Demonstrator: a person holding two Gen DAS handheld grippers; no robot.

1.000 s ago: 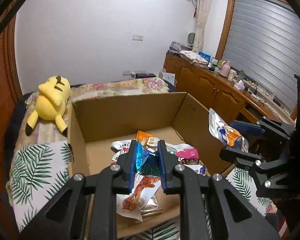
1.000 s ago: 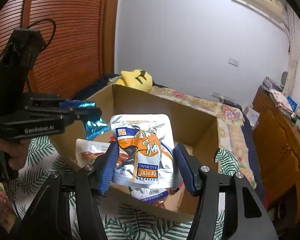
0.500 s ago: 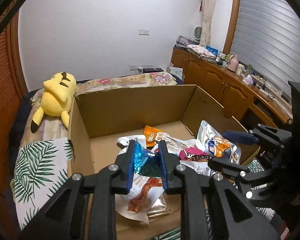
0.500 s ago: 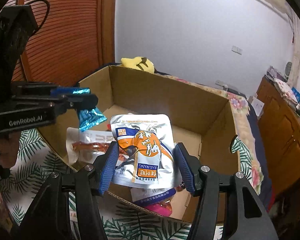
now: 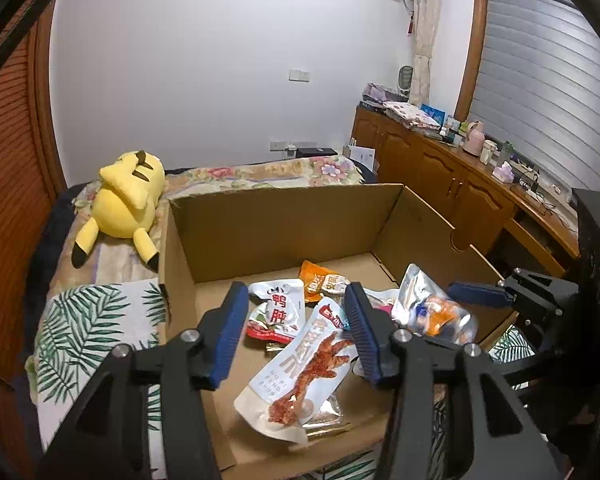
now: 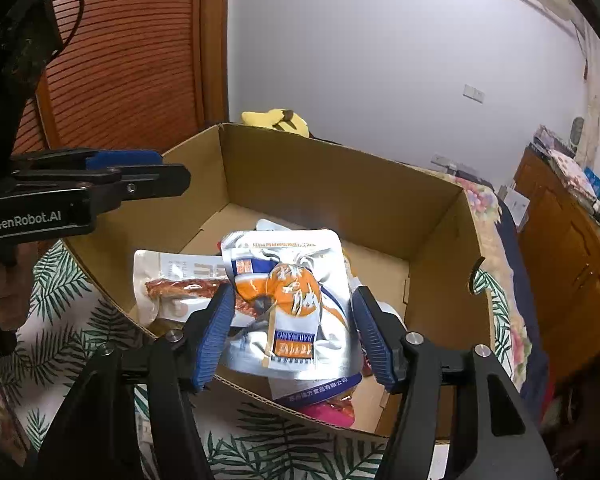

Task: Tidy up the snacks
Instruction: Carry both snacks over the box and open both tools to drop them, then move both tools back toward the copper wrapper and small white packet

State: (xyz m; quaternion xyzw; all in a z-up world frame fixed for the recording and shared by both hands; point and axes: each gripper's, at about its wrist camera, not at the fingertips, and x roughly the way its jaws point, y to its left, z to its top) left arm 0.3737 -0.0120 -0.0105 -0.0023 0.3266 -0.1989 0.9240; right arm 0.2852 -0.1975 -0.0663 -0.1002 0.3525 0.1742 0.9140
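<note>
Left gripper [image 5: 294, 330] over the cardboard box [image 5: 284, 232]: jaws just spread, nothing between them. Lift straight out. Right gripper [image 6: 294, 334]: jaws just widened, silver pouch [image 6: 290, 300] sits loose between them over the box's near edge (clear of both pads). Back out without dragging it.

Both wrist views look down, close, into one cardboard box [image 5: 284, 232] (from opposite near corners).

Light: dim, even indoor light, soft shadows.
Glare: sheen on the silver pouch [image 6: 288, 300].
Edges: strong fisheye bending, black corners.
Focus: fairly sharp.
</note>
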